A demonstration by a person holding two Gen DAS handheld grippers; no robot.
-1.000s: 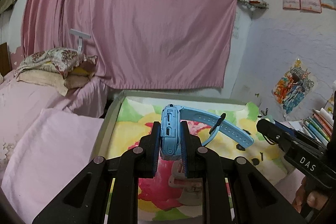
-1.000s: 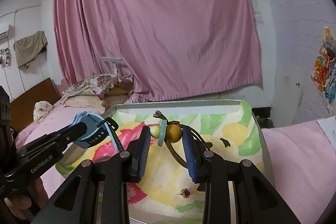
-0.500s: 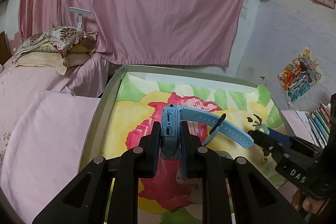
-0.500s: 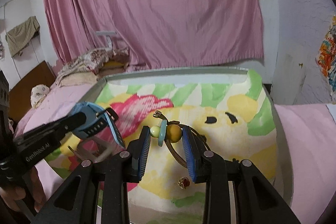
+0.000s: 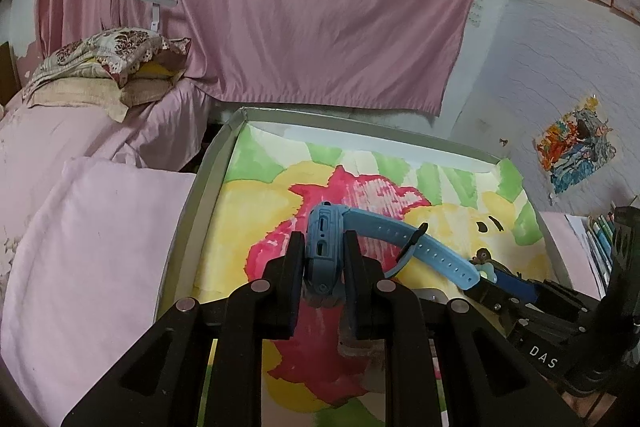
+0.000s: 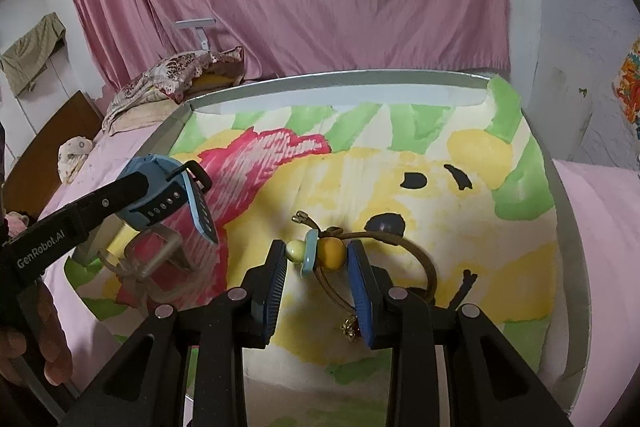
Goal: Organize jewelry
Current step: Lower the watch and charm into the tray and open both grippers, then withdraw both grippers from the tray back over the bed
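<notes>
Both claws have come lower over the tray (image 6: 562, 211). Our left claw (image 5: 323, 259) pinches the watch (image 5: 325, 247); our right claw (image 6: 318, 259) pinches the bracelet (image 6: 334, 251). We should set each down gently, well apart.

A shallow tray (image 6: 568, 251) lined with a painted sheet (image 6: 400, 163) sits between bedding on either side, with a curtain (image 5: 280, 7) hanging behind it. The left gripper (image 5: 323, 259) holds a watch (image 5: 324, 243) above the sheet's left part. To its right, the right gripper (image 6: 318, 259) holds a beaded bracelet (image 6: 332, 251) over the sheet. A clear stand (image 6: 160, 259) sits on the sheet below the watch. Pillows (image 5: 104, 67) lie stacked on the bed (image 5: 80, 131) at far left.
</notes>
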